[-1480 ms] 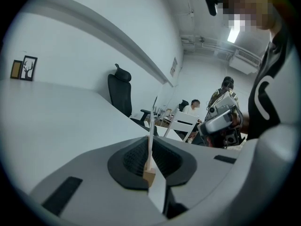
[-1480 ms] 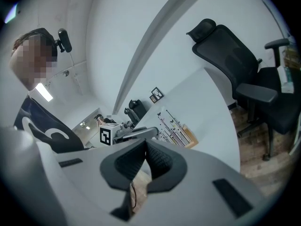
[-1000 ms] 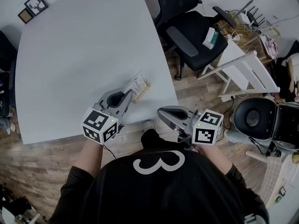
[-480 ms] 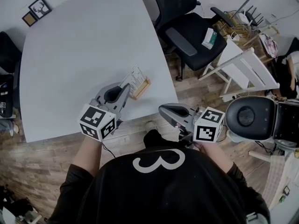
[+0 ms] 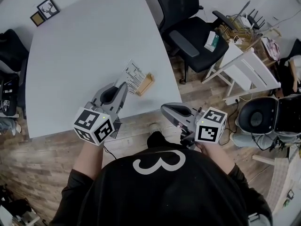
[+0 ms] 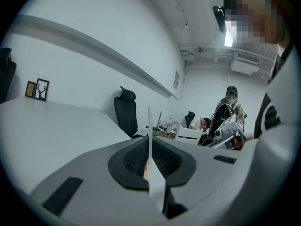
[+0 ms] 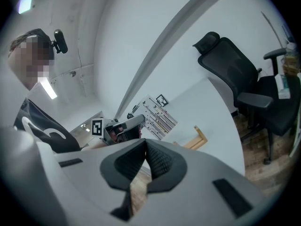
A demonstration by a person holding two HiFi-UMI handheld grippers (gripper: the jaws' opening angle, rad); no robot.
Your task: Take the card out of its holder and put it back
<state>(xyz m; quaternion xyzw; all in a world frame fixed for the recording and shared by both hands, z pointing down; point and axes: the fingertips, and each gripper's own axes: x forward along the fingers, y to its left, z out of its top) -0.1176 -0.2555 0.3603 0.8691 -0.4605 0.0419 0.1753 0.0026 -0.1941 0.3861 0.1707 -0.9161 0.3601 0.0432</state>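
Caller: Card (image 5: 133, 76) is out of its holder (image 5: 145, 84), pinched in the left gripper (image 5: 123, 85) and held above the counter (image 5: 84, 46), just left of the holder in the head view.

Analyst: Firm pinch, too. In the left gripper view the jaws are closed right down on it, with a pad against each face. The card shows edge-on there as one thin upright line rising well above them.

Caller: Which way does it point?

Analyst: From the jaw tips it stretches away from the person, toward the far side of the counter. Its printed face is turned right, toward the holder. The right gripper view catches that print, with bare counter showing between card and holder. It's foreshortened in every view, so I can't say for sure which side is the long one.

Caller: And the holder?

Analyst: Wooden, flat on the counter near the front right edge. Its long axis runs diagonally, from near-left to far-right.

Caller: Right gripper (image 5: 163, 110)?

Analyst: It's off the counter's near edge, over the wooden floor (image 5: 42, 164), aimed toward the card. Its jaws are together with nothing between them.

Caller: Further out?

Analyst: Two framed pictures (image 5: 48, 7) sit at the far left corner, and a black office chair (image 5: 188, 32) stands beyond the right edge.
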